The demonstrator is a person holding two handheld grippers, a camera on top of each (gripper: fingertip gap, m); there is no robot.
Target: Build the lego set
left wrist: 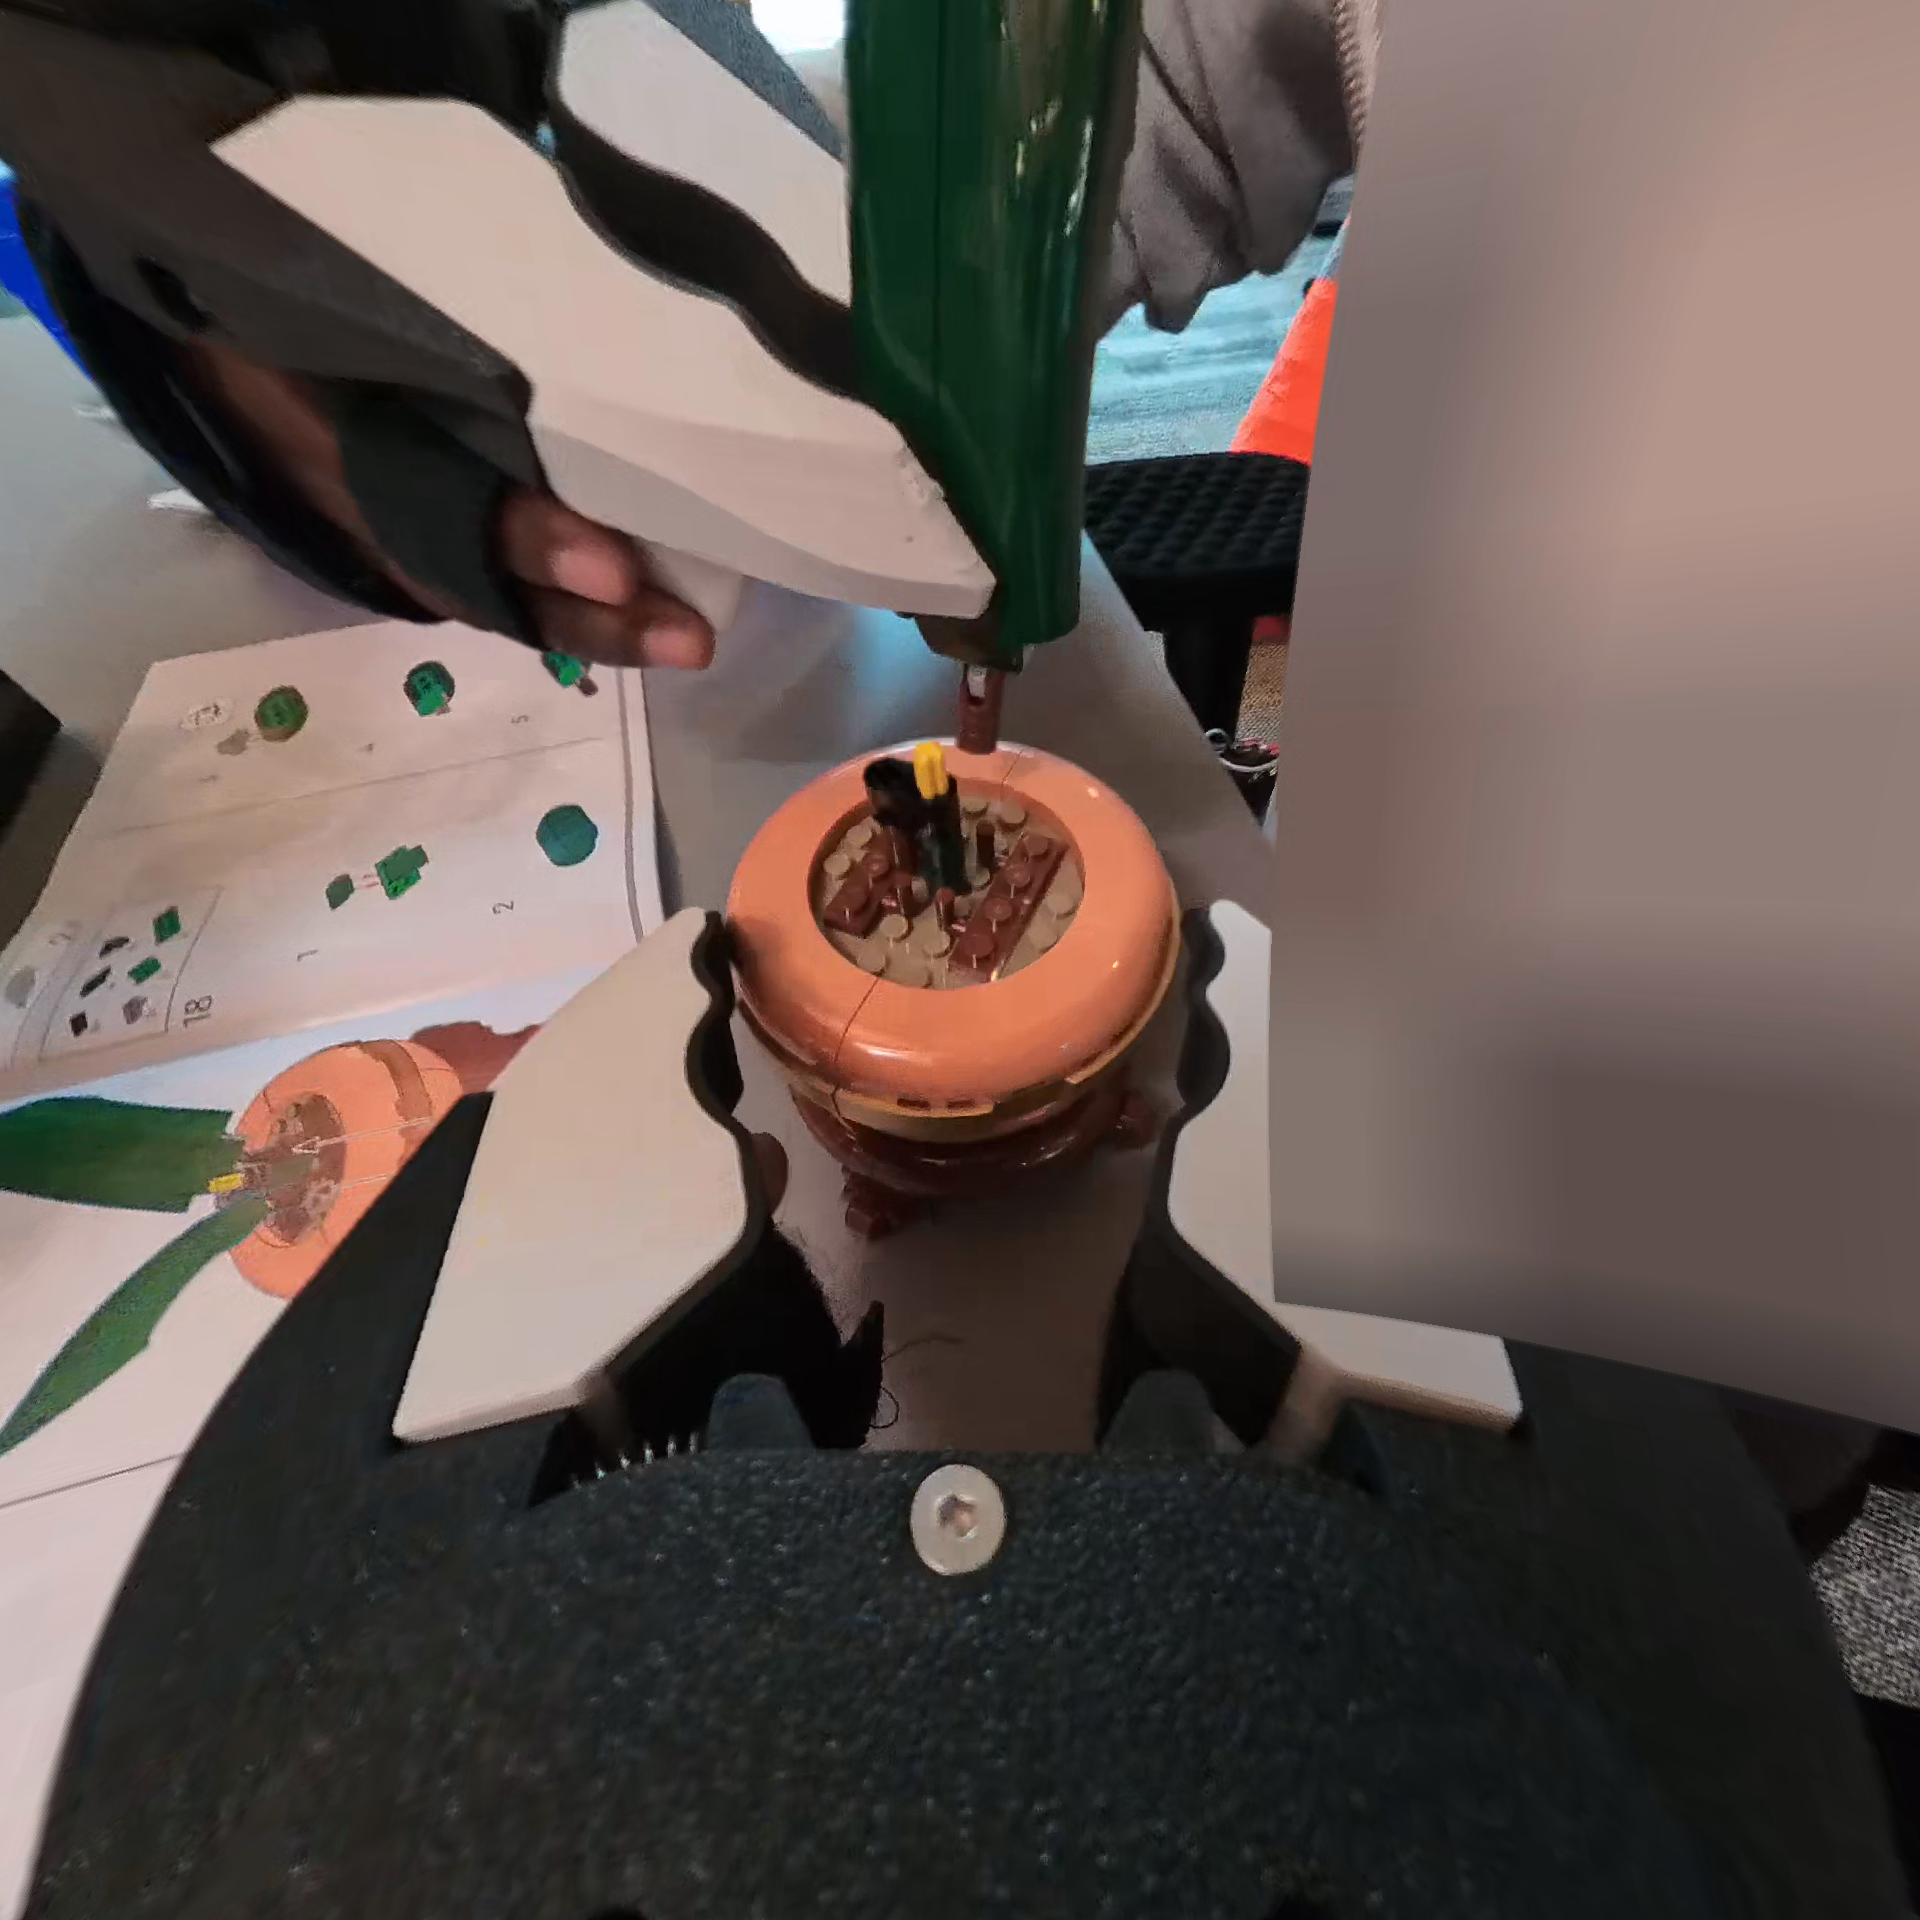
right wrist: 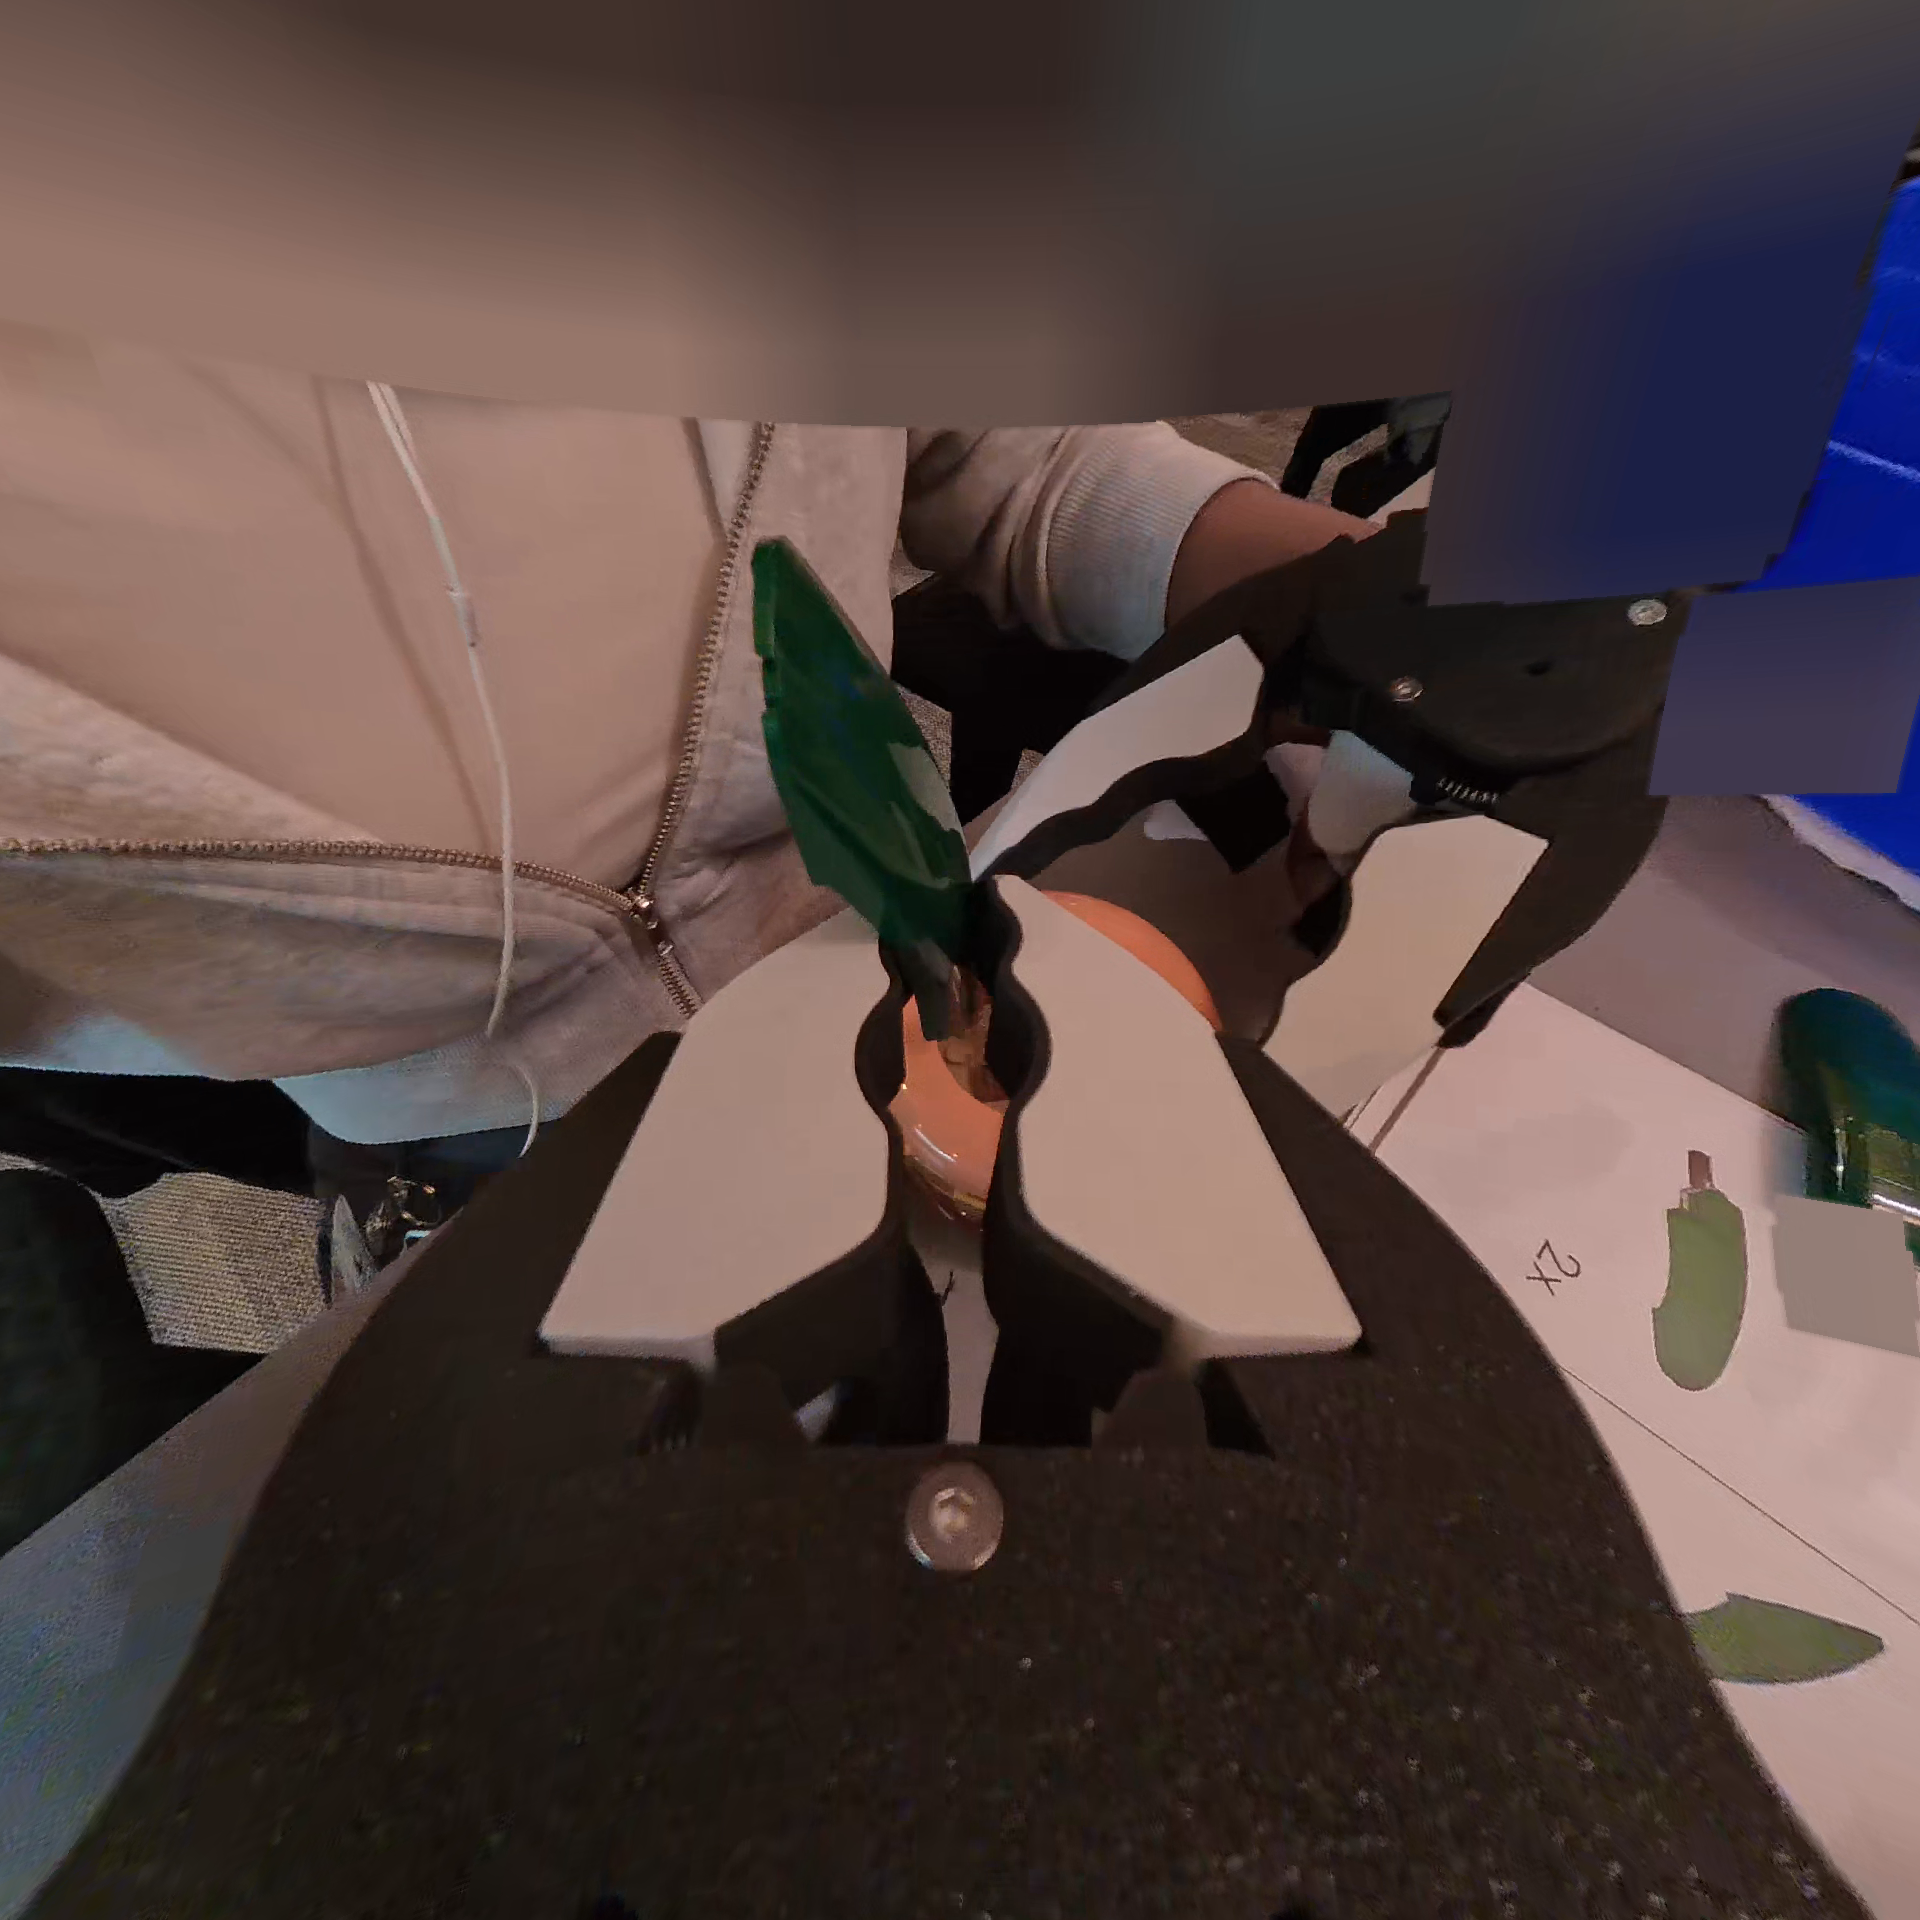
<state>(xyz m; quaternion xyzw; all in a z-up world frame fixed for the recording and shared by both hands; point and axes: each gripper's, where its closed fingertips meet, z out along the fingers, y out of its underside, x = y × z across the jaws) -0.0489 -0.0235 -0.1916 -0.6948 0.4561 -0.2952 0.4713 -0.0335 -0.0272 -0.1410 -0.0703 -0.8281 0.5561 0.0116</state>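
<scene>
1. My left gripper (left wrist: 951,940) clasps the pot (left wrist: 951,997) from both sides, steadying it.
2. Inside the pot, a dark stalk with a yellow tip (left wrist: 928,771) stands upright.
3. Just beyond the pot's far rim, my right gripper (right wrist: 951,961) pinches the green leaf (left wrist: 971,312) near its base, brown stem (left wrist: 980,717) pointing down.
4. This looks like the leaf-planting step: next I must align the stem with its socket and press.
5. The manual (left wrist: 343,862) lies left of the pot.

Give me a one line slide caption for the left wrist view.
Left gripper grips the orange pot while the right gripper lowers a green leaf toward it.
</scene>
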